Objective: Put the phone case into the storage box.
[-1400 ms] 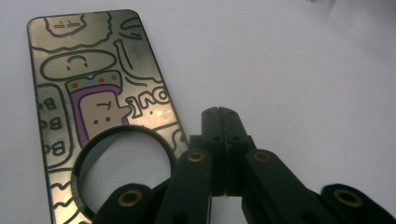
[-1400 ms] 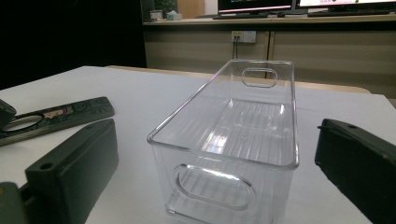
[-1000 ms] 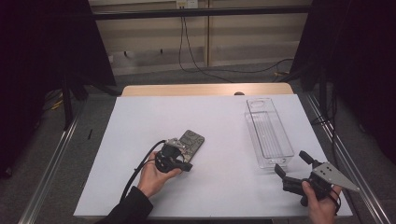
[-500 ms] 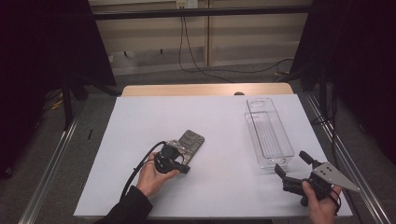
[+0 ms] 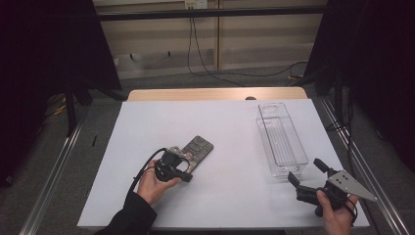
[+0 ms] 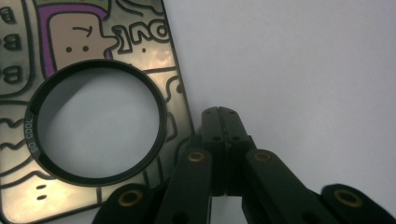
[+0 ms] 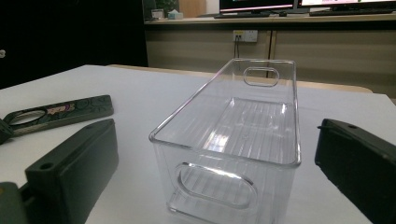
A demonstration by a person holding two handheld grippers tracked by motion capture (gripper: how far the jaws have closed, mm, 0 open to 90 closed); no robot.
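The glossy cartoon-print phone case with its round black ring is seen at 10 o'clock of the clenched left gripper. The ribbed clear plastic bin is framed at 12 o'clock by the released right gripper, nothing grasped.

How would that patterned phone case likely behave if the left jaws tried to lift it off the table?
The phone case lies flat on the white table, so its thin edge probably offers little purchase. Its glossy surface looks slippery. The large ring cutout suggests it is light and might flex.
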